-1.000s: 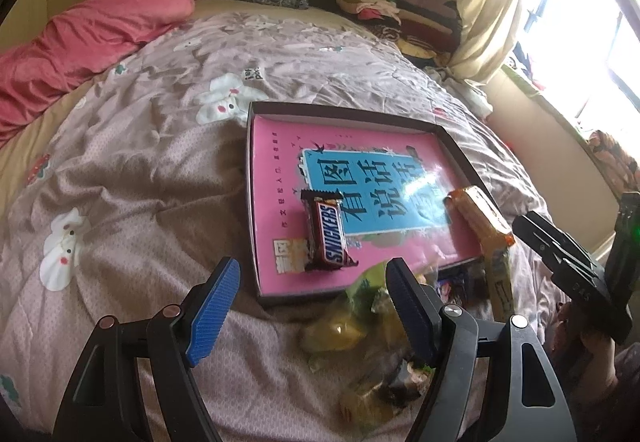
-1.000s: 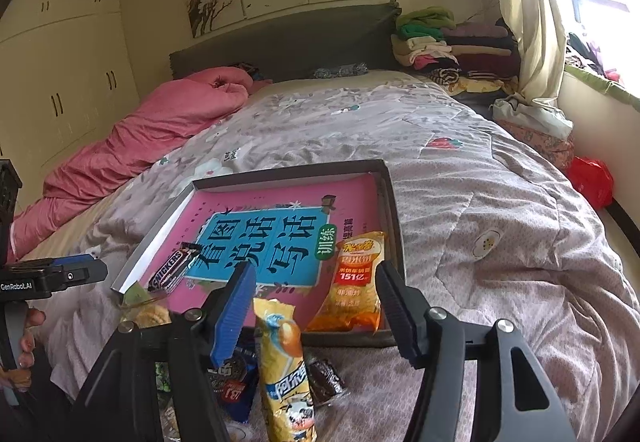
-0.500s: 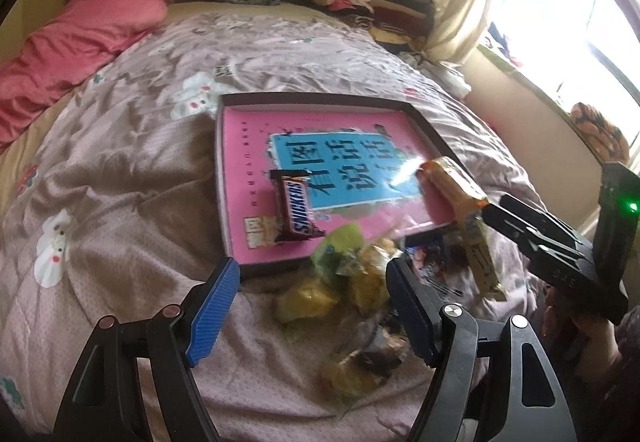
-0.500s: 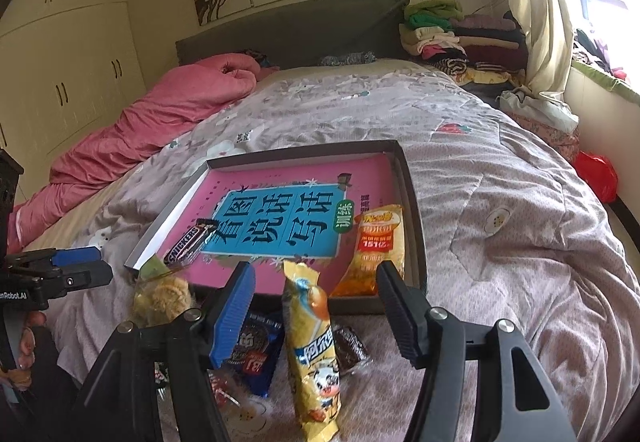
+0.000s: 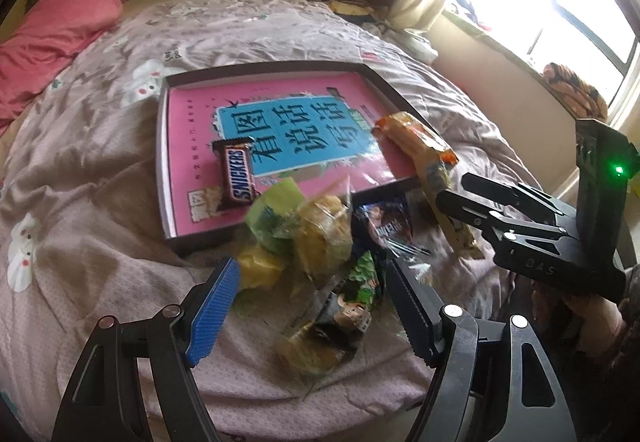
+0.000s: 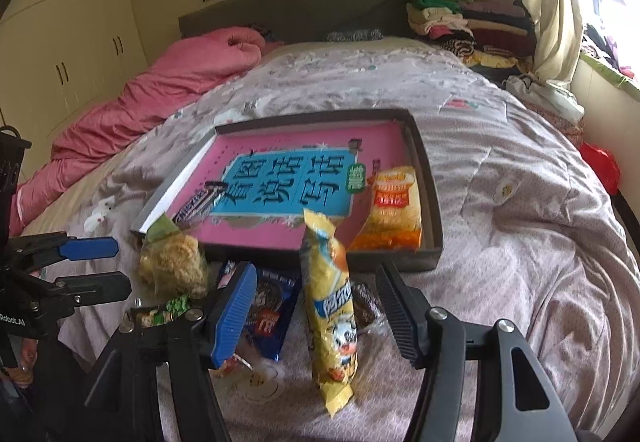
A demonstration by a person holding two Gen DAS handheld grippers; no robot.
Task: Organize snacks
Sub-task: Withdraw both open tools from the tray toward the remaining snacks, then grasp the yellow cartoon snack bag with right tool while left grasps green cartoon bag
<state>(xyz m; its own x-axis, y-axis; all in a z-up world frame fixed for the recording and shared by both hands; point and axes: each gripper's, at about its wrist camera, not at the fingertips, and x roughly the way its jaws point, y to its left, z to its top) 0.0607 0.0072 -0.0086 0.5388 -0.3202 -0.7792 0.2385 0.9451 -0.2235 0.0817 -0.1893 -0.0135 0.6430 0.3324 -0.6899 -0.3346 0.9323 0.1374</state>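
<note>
Your left gripper [image 5: 312, 296] hangs apart over the snack pile [image 5: 320, 242]; your right gripper [image 6: 316, 304] straddles the yellow packet [image 6: 330, 306], pads clear, tray [image 6: 430, 202] at twelve o'clock.

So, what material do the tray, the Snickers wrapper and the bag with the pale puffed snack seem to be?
Tray: likely rigid cardboard, matte dark outside, white inner wall, with sharp folded corners.
Snickers wrapper: glossy printed plastic film, to judge by its shine and crimped ends.
Puffed snack bag: clear thin plastic, since the contents show through and the film crinkles.
</note>
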